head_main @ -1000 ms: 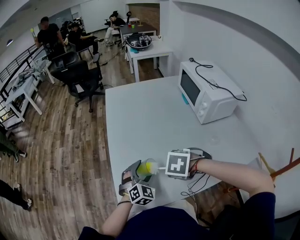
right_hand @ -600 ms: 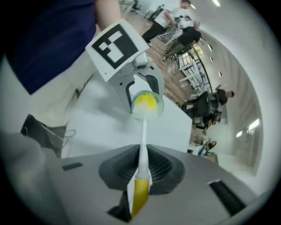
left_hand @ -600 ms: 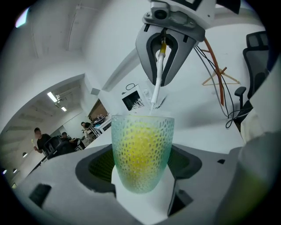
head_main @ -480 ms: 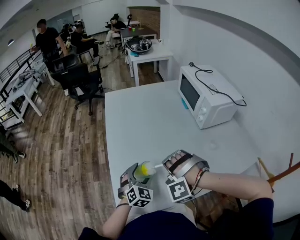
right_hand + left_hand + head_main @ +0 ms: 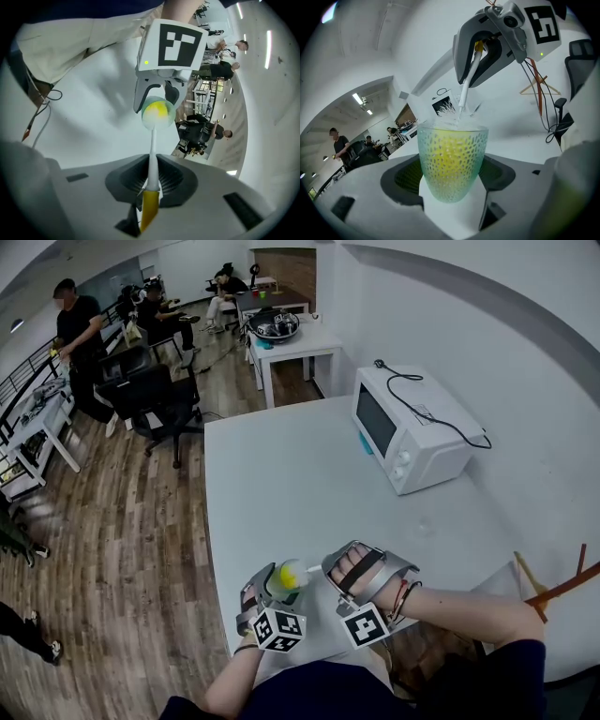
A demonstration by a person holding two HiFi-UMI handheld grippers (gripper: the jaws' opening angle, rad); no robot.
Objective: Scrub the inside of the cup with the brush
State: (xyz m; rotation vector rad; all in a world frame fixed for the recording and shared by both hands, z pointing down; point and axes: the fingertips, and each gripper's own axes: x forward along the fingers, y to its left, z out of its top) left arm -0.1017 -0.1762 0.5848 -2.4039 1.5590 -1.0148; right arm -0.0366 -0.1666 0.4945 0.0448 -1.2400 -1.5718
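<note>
A dimpled, see-through green cup [image 5: 292, 575] with a yellow inside is held upright low over the near edge of the white table [image 5: 281, 474]. My left gripper [image 5: 279, 585] is shut on the cup [image 5: 451, 161], one jaw on each side of its lower wall. My right gripper [image 5: 327, 570], just right of the cup, is shut on the brush [image 5: 152, 161] by its white stem above a yellow handle. The brush [image 5: 467, 84] slants down into the cup's mouth, and its white bristles [image 5: 451, 109] show at the rim. From the right gripper view the stem ends in the cup [image 5: 158, 112].
A white microwave [image 5: 408, 432] with a black cable stands at the table's right, against the wall. Thin wooden sticks [image 5: 553, 585] lean at the far right. Left of the table lie wooden floor, a black office chair [image 5: 161, 395], other tables and several people.
My right gripper has rolled over, its marker cube swinging down toward me, while the brush stays in the cup. The left gripper and cup have barely shifted.
</note>
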